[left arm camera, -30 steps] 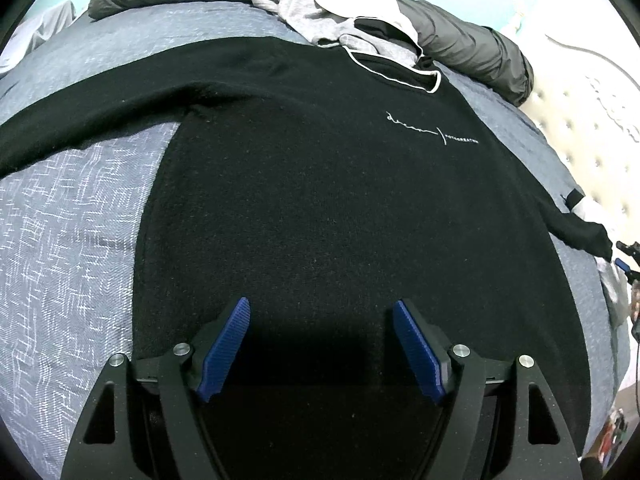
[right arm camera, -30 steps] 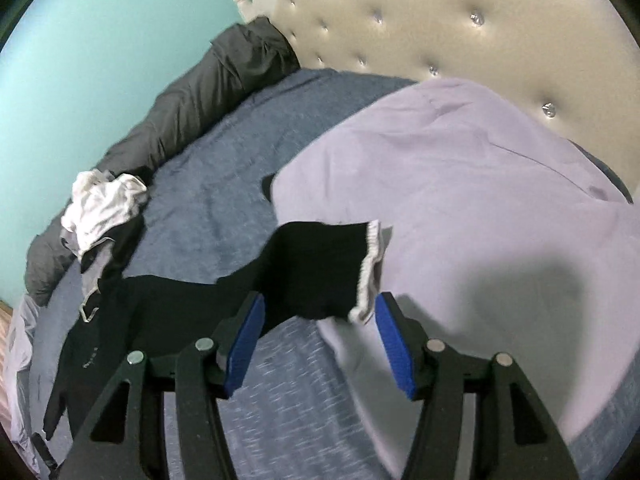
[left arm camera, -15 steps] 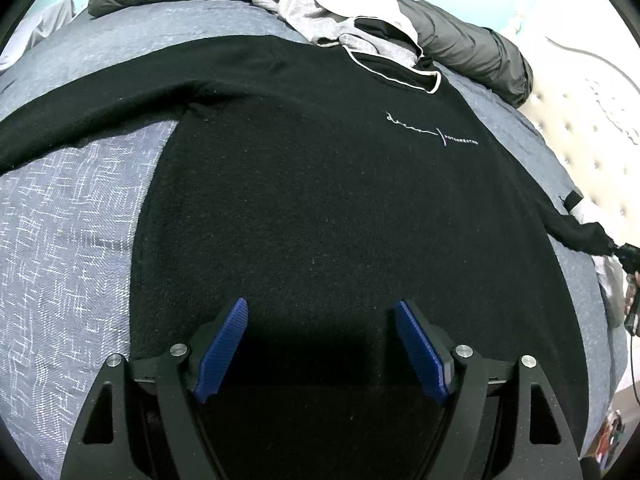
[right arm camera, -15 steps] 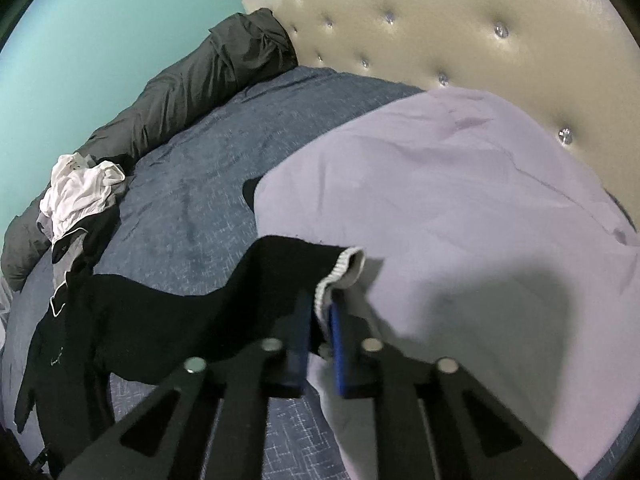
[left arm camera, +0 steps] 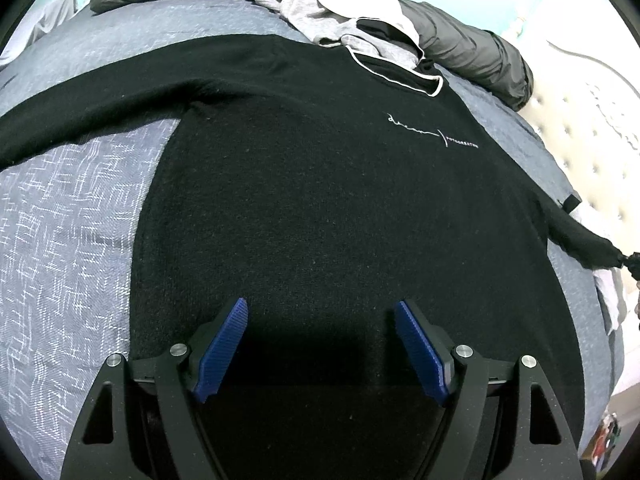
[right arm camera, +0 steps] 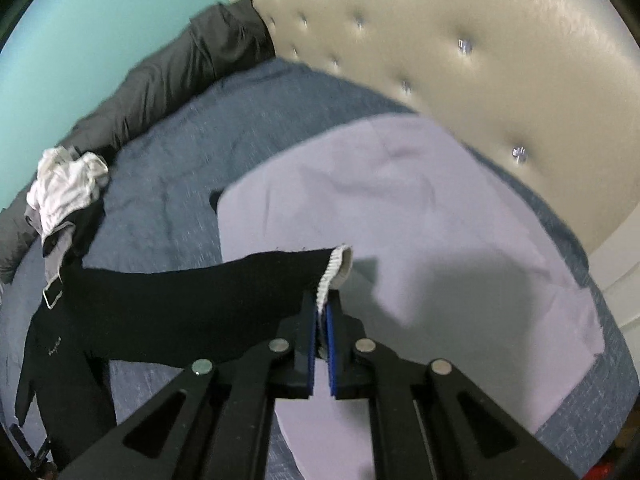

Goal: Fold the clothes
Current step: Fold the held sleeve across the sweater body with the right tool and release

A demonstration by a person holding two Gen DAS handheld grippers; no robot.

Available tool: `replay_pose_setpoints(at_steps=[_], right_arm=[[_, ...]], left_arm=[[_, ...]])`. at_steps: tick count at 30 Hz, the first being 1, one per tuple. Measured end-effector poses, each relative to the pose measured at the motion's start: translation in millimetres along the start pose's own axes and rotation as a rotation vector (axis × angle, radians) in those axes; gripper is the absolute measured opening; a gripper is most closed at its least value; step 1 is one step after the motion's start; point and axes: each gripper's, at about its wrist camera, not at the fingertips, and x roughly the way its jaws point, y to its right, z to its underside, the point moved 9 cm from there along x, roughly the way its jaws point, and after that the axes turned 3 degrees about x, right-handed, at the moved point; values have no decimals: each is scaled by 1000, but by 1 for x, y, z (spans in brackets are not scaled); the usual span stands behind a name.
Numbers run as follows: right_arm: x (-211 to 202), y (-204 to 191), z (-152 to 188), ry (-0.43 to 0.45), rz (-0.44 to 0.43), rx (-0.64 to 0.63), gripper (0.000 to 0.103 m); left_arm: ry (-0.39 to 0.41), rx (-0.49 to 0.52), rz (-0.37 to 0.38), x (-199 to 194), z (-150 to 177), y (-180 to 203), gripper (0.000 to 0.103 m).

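Observation:
A black sweater point(left arm camera: 328, 200) with a white-edged collar and small white chest lettering lies front up, spread flat on the bed. My left gripper point(left arm camera: 320, 316) hovers open over its lower body, blue pads wide apart with nothing between them. In the right wrist view my right gripper point(right arm camera: 320, 308) is shut on the white-ribbed cuff point(right arm camera: 334, 270) of the black sleeve point(right arm camera: 208, 292), which is lifted off the bed and stretched back toward the sweater's body. At the far right edge of the left wrist view, the sleeve end point(left arm camera: 592, 246) is drawn out to that gripper.
The bed has a blue-grey cover point(left arm camera: 60, 240). A lilac sheet point(right arm camera: 440, 220) lies beneath my right gripper, before the cream tufted headboard point(right arm camera: 460, 32). A pile of white and grey clothes point(left arm camera: 332, 4) and a dark grey bolster point(left arm camera: 480, 56) lie beyond the collar.
My right gripper has shut on the sleeve cuff and lifted it, pulling the sleeve straight. The left gripper stays open in nearly the same place over the sweater.

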Motion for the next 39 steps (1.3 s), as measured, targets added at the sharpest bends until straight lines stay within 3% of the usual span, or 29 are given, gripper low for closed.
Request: replay_pose_setpoints(at_steps=[8, 21, 33, 39], right_arm=[[3, -25, 5, -8, -33, -10, 4], [-90, -235, 25, 29, -357, -267, 4], [-161, -483, 172, -93, -718, -556, 4], [-136, -528, 284, -262, -760, -649, 4]], left_arm=[[0, -27, 26, -5, -2, -3, 80], [58, -52, 53, -53, 6, -24, 80], [111, -88, 70, -101, 16, -63, 80], [106, -100, 82, -109, 23, -75, 80]])
